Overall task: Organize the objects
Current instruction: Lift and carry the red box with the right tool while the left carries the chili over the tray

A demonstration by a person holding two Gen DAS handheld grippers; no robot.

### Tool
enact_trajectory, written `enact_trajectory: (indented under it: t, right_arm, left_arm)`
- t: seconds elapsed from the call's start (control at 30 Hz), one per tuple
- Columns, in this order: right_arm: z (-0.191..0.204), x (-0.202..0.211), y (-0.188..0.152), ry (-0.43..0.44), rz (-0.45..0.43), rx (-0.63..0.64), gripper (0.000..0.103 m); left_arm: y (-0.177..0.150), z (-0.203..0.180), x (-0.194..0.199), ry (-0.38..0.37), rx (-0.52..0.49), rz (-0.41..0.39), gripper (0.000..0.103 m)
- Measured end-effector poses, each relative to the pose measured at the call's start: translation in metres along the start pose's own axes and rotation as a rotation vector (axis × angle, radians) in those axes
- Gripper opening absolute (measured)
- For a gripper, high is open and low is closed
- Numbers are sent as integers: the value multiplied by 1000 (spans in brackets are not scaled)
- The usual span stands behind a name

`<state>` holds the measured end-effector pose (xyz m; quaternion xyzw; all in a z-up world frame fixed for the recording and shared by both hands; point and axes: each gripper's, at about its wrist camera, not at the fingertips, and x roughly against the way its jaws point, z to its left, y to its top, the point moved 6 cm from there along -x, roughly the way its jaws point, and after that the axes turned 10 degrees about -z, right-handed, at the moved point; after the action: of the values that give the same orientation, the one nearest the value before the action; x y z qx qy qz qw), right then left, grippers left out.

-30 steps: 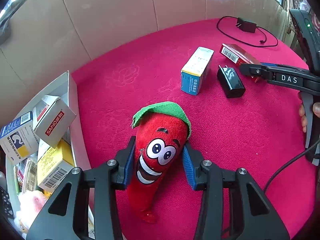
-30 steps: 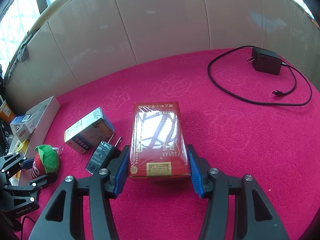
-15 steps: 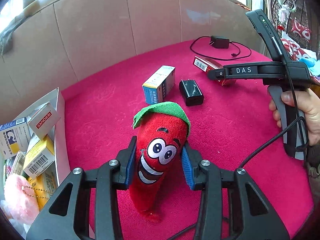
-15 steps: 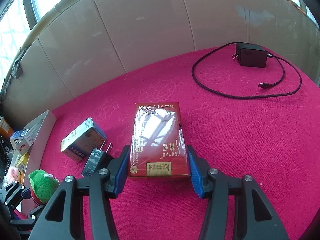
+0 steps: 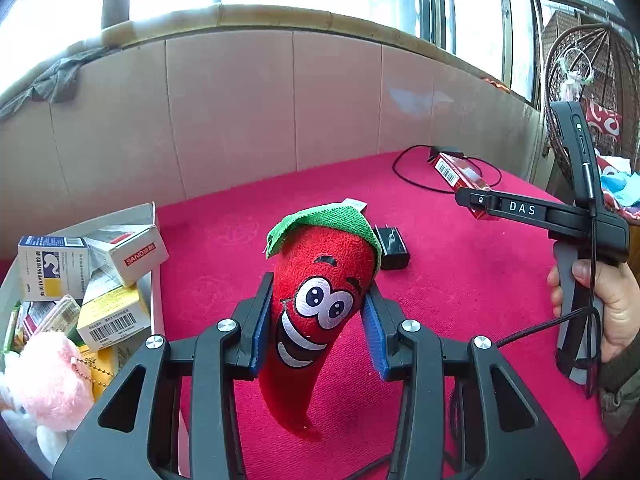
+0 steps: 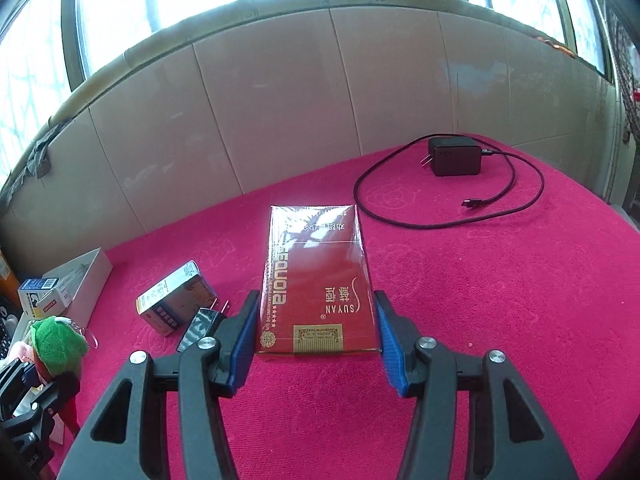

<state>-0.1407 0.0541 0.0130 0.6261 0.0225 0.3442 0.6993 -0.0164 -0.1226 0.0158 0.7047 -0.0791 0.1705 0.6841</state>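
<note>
Blue pads on the left gripper (image 5: 316,324) press both sides of a red plush chili toy (image 5: 316,312), so its jaws are clamped on the toy. The toy has a green cap and a big smiling face, and it fills the middle of the left wrist view, with its tip hanging above the pink bench (image 5: 460,280).

At the left edge of that view sits a white box tray (image 5: 157,300) full of small medicine boxes (image 5: 116,318) and a pink fluffy toy (image 5: 44,376). Behind the chili toy, a black plug (image 5: 393,249) lies on the bench. On the right, a hand (image 5: 612,308) holds the handle of the other tool.

The right gripper (image 6: 316,328) has its jaws clamped on a shiny red carton (image 6: 318,280), in the middle of the right wrist view. To the lower left lie a small box with blue ends (image 6: 174,300) and the black plug, touching each other. In the upper right, a black charger (image 6: 454,156) rests with its cord in a loop.
</note>
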Motion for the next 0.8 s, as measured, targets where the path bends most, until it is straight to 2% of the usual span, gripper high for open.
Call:
enact_trajectory:
  t: [0.13,0.3,0.53,0.8]
  right_arm:
    - [1,14,3,-25,-62,9,54]
    - [3,24,6,-66,-108,28,54]
    - [6,31,7,-116,-125,68,54]
    - [24,36,2,-151,-138,176,54]
  left_arm:
    - [4,5,9,11,9,-60,40]
    - [8,17,15,6,42,-89,40]
    - [16,29,28,0,86,-128,40]
    - [30,46,42,35,110,-176,40]
